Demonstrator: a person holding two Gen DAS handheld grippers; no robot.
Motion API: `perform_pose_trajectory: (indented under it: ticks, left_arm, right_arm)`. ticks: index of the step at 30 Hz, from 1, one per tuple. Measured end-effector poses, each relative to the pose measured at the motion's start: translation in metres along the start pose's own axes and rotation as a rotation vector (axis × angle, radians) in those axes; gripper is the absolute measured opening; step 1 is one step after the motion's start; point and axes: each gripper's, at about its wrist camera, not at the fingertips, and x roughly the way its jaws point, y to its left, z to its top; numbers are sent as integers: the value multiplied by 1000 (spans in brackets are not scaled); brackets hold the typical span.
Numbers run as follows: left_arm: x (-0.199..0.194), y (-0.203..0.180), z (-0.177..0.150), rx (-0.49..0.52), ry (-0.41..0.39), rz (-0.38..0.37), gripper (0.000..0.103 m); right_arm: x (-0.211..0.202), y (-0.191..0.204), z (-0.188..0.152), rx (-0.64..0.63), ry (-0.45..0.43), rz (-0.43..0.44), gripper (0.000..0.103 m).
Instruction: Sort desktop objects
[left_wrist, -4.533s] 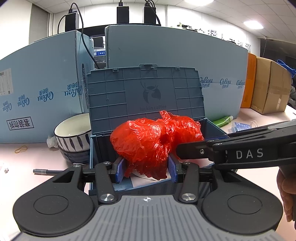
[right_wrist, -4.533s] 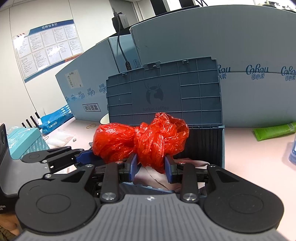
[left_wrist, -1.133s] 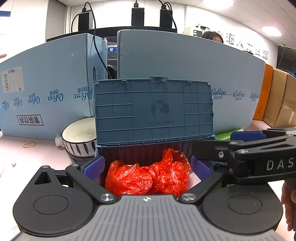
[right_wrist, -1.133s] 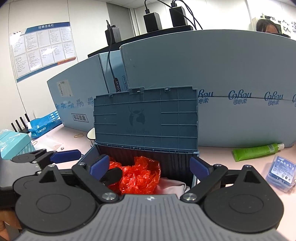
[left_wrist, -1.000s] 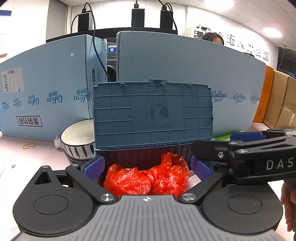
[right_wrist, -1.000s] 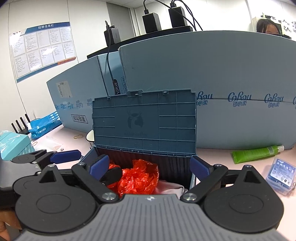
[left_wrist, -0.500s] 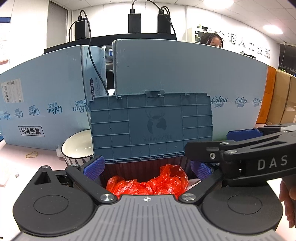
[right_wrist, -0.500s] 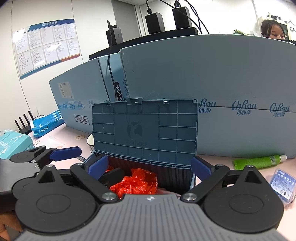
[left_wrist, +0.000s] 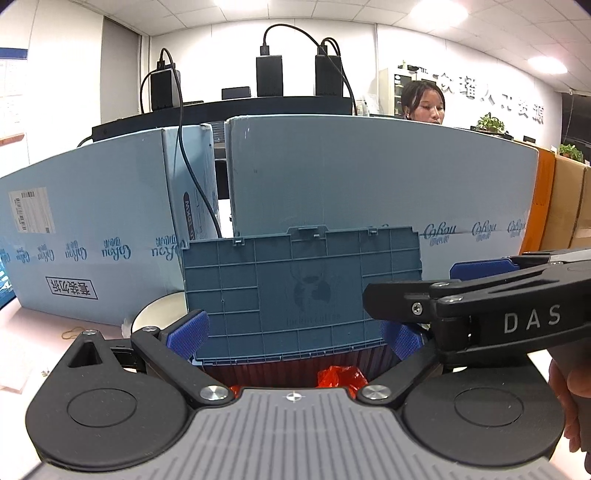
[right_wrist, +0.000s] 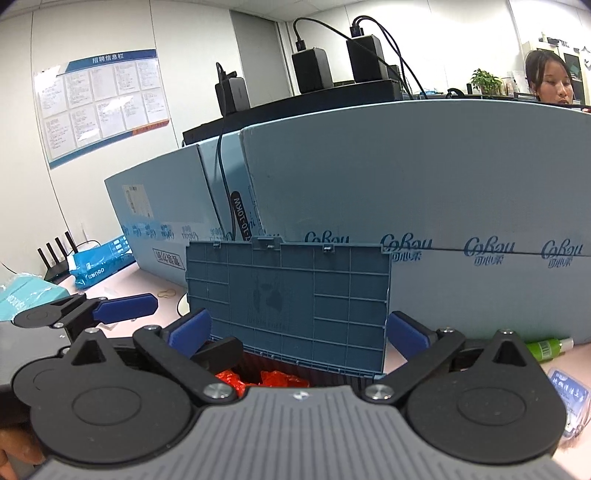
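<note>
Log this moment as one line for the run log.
left tool: open, empty | right tool: open, empty | crumpled red plastic bag: inside blue-grey plastic storage box | lid: upright

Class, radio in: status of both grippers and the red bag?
Left gripper open, right gripper open. Red plastic bag down inside storage box. Lid upright.

Both grippers are held side by side just in front of the grey box lid (left_wrist: 301, 291). The left gripper (left_wrist: 293, 334) has its fingers spread wide apart. The right gripper (right_wrist: 297, 332) is spread wide too.
</note>
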Motion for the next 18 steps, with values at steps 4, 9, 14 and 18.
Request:
perform_pose_trajectory:
  ticks: [4, 9, 14, 18]
  left_arm:
    - [3, -1, 0, -12, -2, 2, 99]
    - [9, 3, -4, -31, 5, 17, 99]
    - [20, 11, -5, -54, 13, 39, 99]
    - [28, 17, -6, -70, 20, 57, 99]
  right_arm:
    - [4, -4, 1, 1, 0, -3, 103]
    - [12, -9, 1, 4, 5, 5, 103]
    - [21, -15, 0, -1, -7, 5, 103]
    - [27, -21, -2, 1, -17, -2, 103]
